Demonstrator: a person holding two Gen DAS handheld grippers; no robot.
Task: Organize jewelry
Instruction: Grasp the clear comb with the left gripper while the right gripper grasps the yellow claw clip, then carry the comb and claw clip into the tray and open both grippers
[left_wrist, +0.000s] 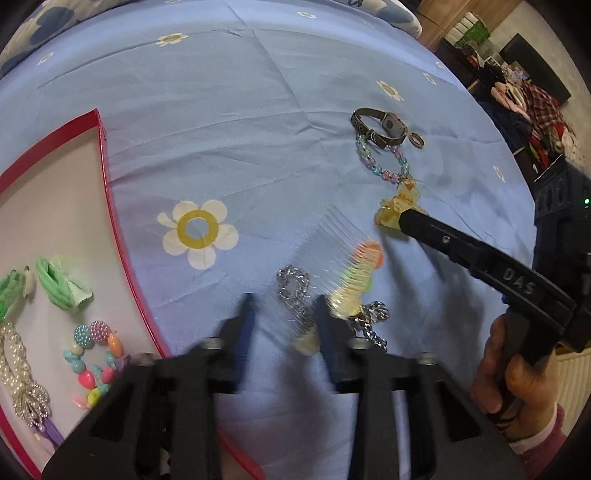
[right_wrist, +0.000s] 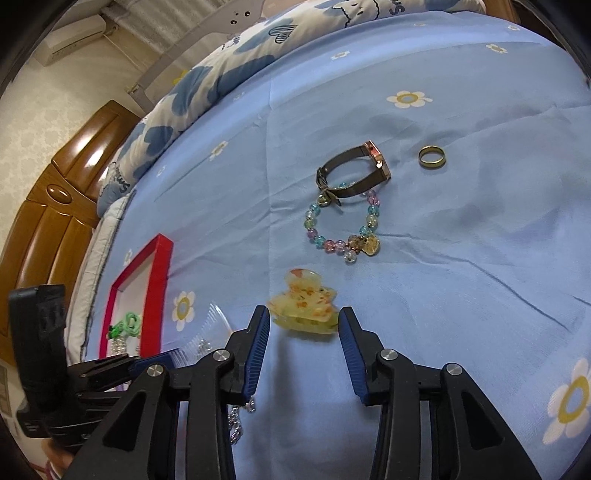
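Left view: left gripper (left_wrist: 284, 304) jaws spread around clear comb (left_wrist: 325, 266), not pinching; chain (left_wrist: 295, 286) under it. Red box (left_wrist: 110, 206) at 9 o'clock holds beads and pearls.

Right view: right gripper (right_wrist: 303, 319) jaws spread beside yellow clip (right_wrist: 304, 306). Watch (right_wrist: 351, 173), bracelet (right_wrist: 341, 229), ring (right_wrist: 431, 156) at 12 o'clock wait on sheet (right_wrist: 461, 258).

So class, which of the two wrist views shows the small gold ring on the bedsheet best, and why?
The right wrist view: the ring lies in the open on the blue bedsheet, sharp, its whole band visible, apart from the watch. In the left wrist view the ring is far off, tiny, right beside the watch.
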